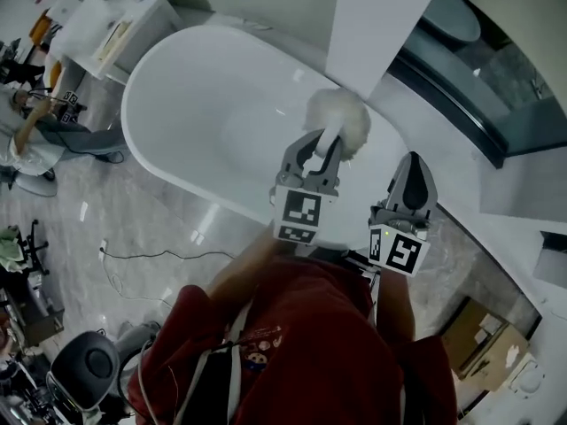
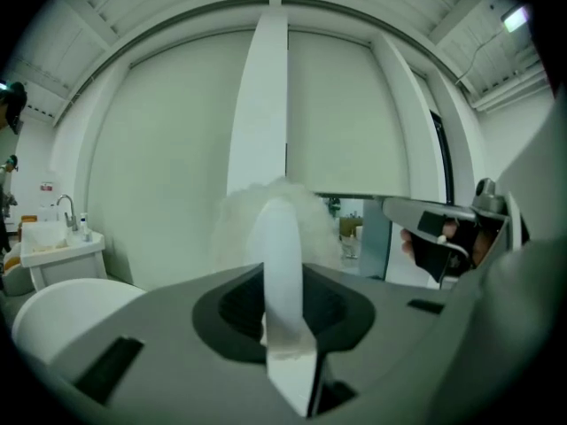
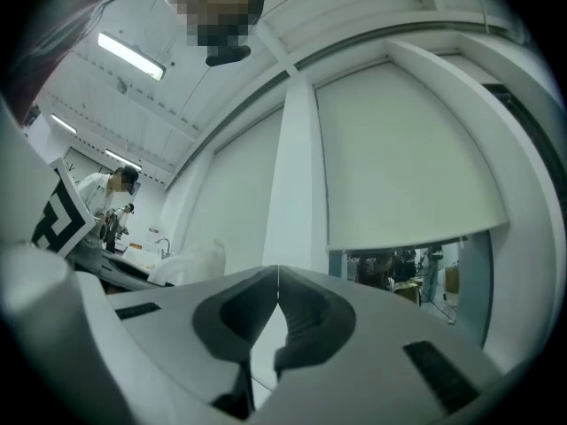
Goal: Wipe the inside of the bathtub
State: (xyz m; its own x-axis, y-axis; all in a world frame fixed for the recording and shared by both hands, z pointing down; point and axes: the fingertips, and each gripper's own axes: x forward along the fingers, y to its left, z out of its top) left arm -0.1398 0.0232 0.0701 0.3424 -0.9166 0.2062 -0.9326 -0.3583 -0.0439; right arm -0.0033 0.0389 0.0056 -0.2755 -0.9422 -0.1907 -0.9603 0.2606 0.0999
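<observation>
The person's red top lay nearest, and beyond it the left gripper clamped the handle of a fluffy white duster held over the bathtub's end, the right gripper closed on nothing beside the bathtub, the wiping seemingly all left to do.

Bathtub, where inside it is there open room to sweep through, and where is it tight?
The bathtub is bare inside: the basin from the end by the sink cabinet to the middle is free. It is crowded at the other end, where the duster in the left gripper hangs beside the white column, with the right gripper close by.
</observation>
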